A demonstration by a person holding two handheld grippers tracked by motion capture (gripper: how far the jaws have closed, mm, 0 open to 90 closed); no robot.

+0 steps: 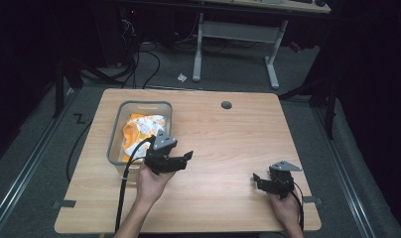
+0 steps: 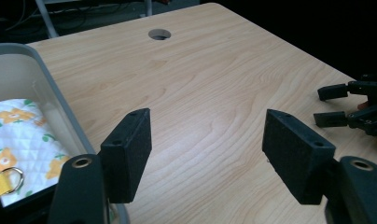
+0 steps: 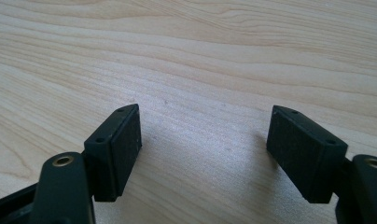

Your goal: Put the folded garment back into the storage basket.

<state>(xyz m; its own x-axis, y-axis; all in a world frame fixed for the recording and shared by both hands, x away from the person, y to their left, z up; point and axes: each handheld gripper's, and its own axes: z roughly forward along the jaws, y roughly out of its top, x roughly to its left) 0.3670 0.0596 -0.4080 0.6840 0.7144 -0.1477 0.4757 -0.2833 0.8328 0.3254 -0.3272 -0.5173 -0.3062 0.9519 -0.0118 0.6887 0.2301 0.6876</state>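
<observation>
A clear plastic bin (image 1: 118, 115) stands on the left half of the wooden table (image 1: 223, 139); inside lies a white cloth with orange flowers (image 1: 141, 128). In the left gripper view the bin (image 2: 18, 70) sits at the left with the flowered cloth (image 2: 23, 135) and a metal ring on a yellow strap (image 2: 11, 177). My left gripper (image 1: 186, 159) hovers just right of the bin, jaws wide apart and empty; it appears again as my left gripper (image 2: 207, 144) over bare wood. My right gripper (image 1: 258, 181) rests near the front right, open; from its own camera my right gripper (image 3: 203, 135) holds nothing.
A round cable hole (image 1: 226, 105) lies near the table's far edge. Beyond the table stand a white desk frame (image 1: 235, 34) and floor cables (image 1: 144, 59). The right gripper's fingertips (image 2: 333, 91) show at the right edge of the left gripper view.
</observation>
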